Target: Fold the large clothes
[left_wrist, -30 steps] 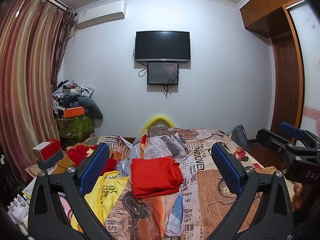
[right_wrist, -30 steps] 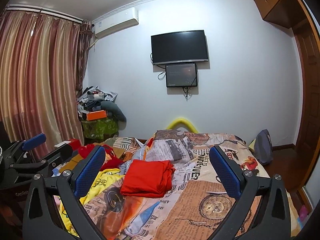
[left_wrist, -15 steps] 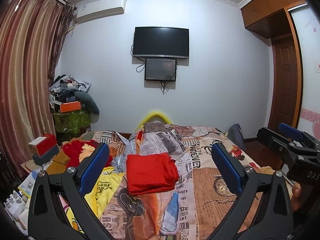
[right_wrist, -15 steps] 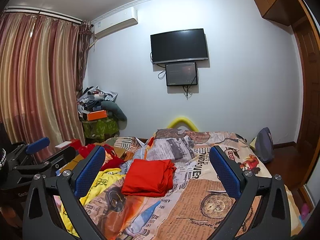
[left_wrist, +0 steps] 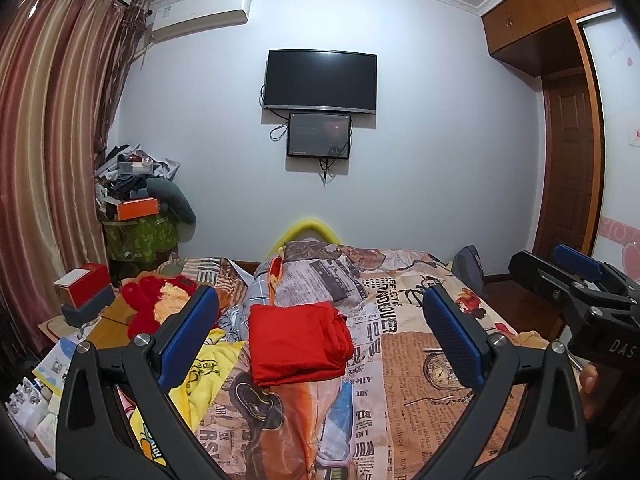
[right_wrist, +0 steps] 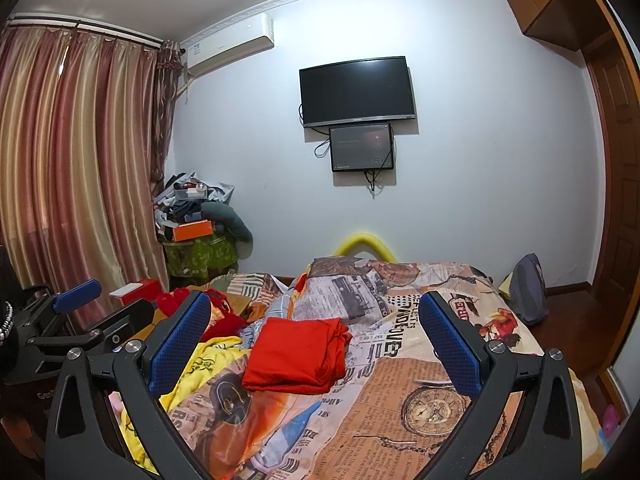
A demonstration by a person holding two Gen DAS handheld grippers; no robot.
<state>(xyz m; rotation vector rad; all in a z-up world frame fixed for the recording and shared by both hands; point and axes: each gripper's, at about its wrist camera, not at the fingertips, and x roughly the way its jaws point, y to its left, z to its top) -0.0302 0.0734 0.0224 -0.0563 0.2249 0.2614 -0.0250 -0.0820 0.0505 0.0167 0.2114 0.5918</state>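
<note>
You are holding both grippers wide and empty above the near end of the newspaper-print bedspread (left_wrist: 408,360); the folded red cloth garment (left_wrist: 298,344) is lying ahead on it, left of centre, nearer your left gripper (left_wrist: 320,344) than your right gripper (right_wrist: 316,346); the crumpled yellow printed garment (left_wrist: 200,376) is lying just beside it, further left.

Wall TV (left_wrist: 321,80), air conditioner (left_wrist: 200,12), striped curtains (left_wrist: 52,160).

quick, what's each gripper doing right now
Left gripper: open, holding nothing, raised above the folded red garment.
Right gripper: open, holding nothing, raised above the bed.
</note>
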